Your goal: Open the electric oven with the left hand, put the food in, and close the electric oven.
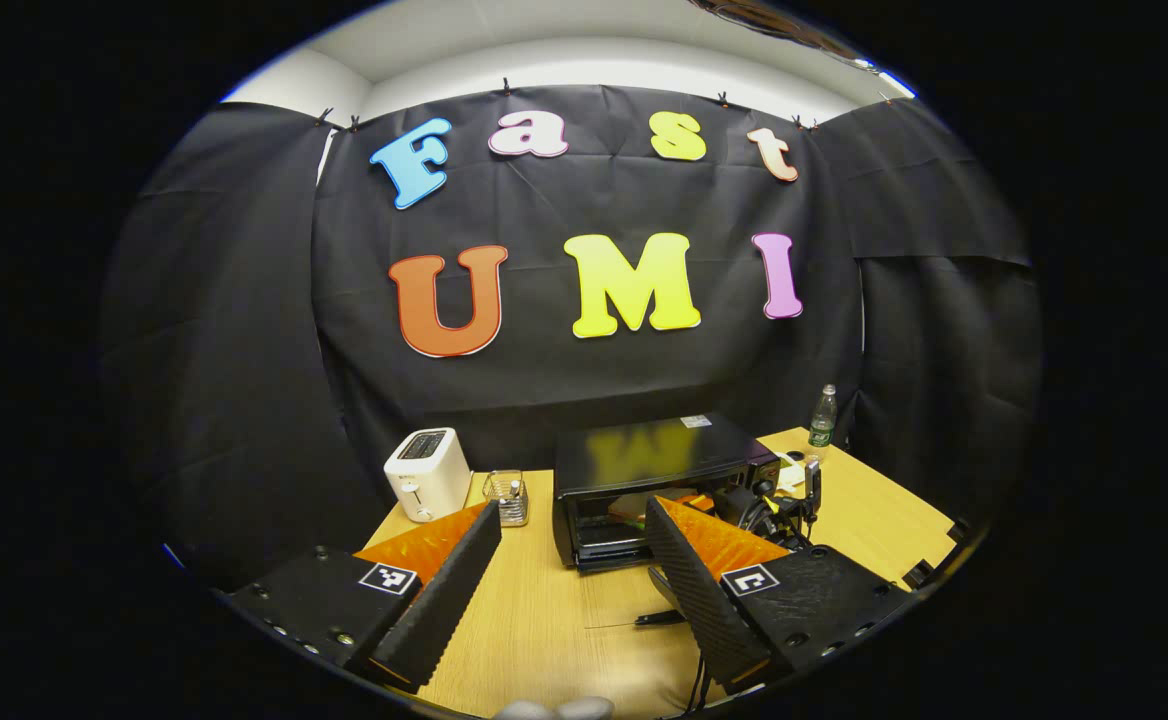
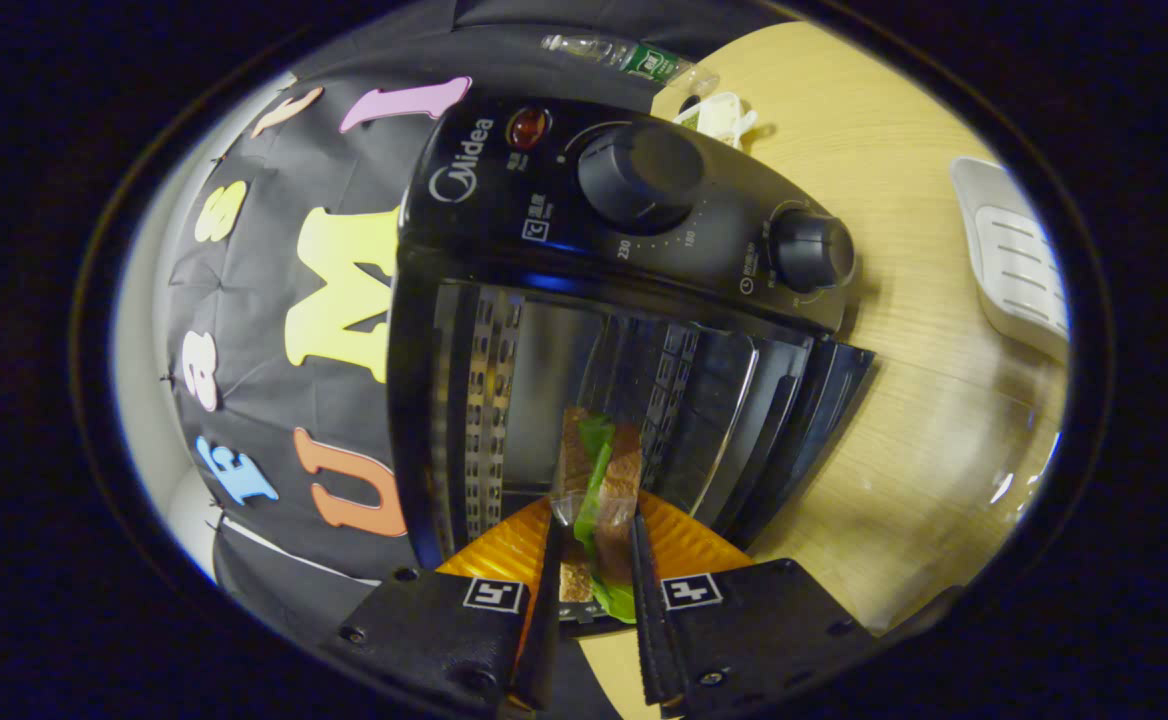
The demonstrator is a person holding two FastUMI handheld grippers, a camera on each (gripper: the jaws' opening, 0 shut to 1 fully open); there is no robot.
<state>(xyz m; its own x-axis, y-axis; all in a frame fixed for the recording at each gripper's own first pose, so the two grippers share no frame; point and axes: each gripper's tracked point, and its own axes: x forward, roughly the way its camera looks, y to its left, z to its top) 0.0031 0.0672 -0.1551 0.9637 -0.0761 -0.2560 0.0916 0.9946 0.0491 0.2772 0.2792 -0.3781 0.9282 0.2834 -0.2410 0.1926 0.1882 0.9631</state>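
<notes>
Sandwich (image 2: 599,500) clamped in right gripper (image 2: 594,580), oven (image 2: 634,330) ahead; left gripper (image 1: 569,590) released. Risk: snagging rack, spilling filling.

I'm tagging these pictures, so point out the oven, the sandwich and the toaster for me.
oven (image 1: 644,455): left gripper view, on its glossy top panel.
sandwich (image 2: 599,480): right gripper view, on the green leaf between the bread slices.
toaster (image 1: 429,475): left gripper view, on its white front face.
</notes>
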